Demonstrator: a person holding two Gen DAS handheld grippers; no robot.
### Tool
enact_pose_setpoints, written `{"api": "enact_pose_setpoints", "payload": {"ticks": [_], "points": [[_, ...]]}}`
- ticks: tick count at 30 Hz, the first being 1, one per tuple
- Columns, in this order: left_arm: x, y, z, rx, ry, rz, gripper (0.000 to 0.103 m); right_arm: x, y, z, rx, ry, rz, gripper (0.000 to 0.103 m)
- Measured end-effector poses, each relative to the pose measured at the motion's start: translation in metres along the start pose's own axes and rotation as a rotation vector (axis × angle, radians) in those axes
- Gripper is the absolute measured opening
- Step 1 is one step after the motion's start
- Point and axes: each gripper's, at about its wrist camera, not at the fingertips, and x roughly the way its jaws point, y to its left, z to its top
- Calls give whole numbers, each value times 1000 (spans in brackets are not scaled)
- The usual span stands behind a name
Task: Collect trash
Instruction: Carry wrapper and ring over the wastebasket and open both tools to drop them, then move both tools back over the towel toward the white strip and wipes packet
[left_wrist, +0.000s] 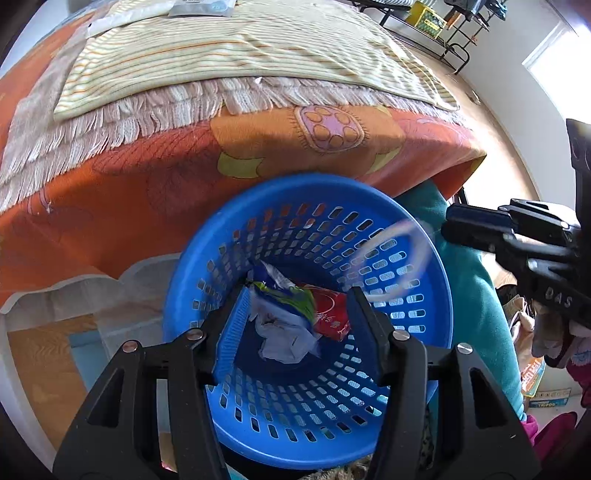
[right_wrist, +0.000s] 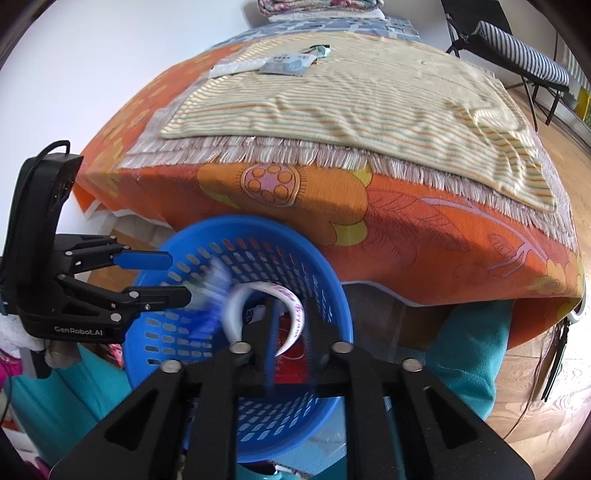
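Both the left gripper (left_wrist: 295, 314) and right gripper (right_wrist: 290, 328) gape over the blue basket (left_wrist: 439, 295), nothing gripped.

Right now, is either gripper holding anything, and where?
Nothing gripped. Left gripper and right gripper fingers stand apart over the blue basket; a white strip and a blue-white wrapper blur loose beside them.

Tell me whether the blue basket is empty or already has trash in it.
Not empty. The blue basket holds crumpled wrappers and a red packet at its bottom, and a white strip is inside its rim.
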Motion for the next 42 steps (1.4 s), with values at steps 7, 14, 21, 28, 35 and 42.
{"api": "enact_pose_setpoints", "payload": {"ticks": [7,14,21,28,35,42], "points": [[-6,8,4,-16,-12,-5,56,-1,0,2,-2,-12,-11,46],[-15,19,16,-39,-41,0,56,-1,-2,11,-10,-20,-8,47],[-35,36,54,-74,-105,-1,56,-9,-7,38,-18,-73,-9,54],[-59,63,111,-81,-207,30,64,-16,-12,82,-54,-141,1,57],[-67,100,169,-122,-279,38,64,-10,-11,128,-131,-214,-7,61],[-61,131,226,-139,-311,61,64,10,-13,168,-159,-212,24,61]]}}
